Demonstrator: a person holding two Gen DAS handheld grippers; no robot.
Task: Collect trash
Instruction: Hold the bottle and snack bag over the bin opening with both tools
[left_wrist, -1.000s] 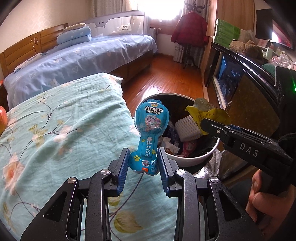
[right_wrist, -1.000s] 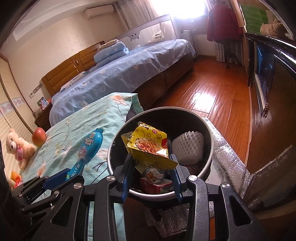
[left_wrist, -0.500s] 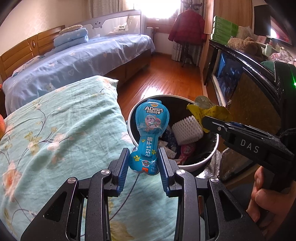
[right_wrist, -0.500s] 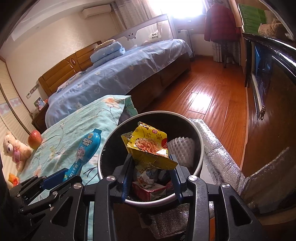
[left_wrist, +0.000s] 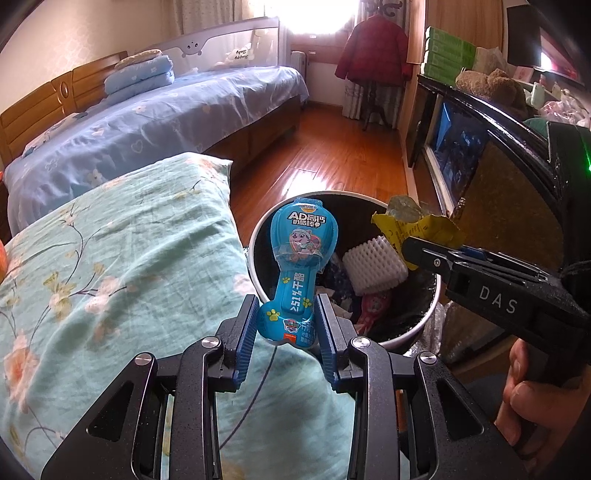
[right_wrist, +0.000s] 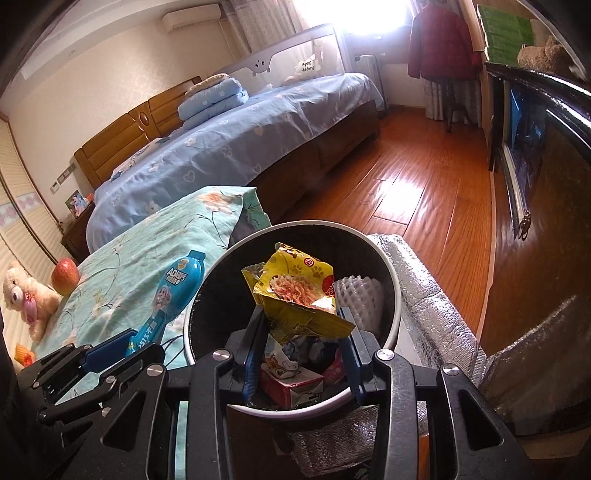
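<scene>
A: What is the left gripper holding?

B: It is clamping the blue wrapper by its narrow end, the long axis pointing away toward the bin, the wrapper's top overhanging the near rim.

A: And the right gripper?

B: It is pinching the yellow packet directly above the bin's opening, so the right one is sitting nearer the drop.

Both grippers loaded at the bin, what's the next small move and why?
Probably open the right gripper: its yellow snack wrapper already hangs inside the rim of the trash bin, so it should drop in. The left gripper holds the blue snack package nearer the rim, by the bed.
</scene>
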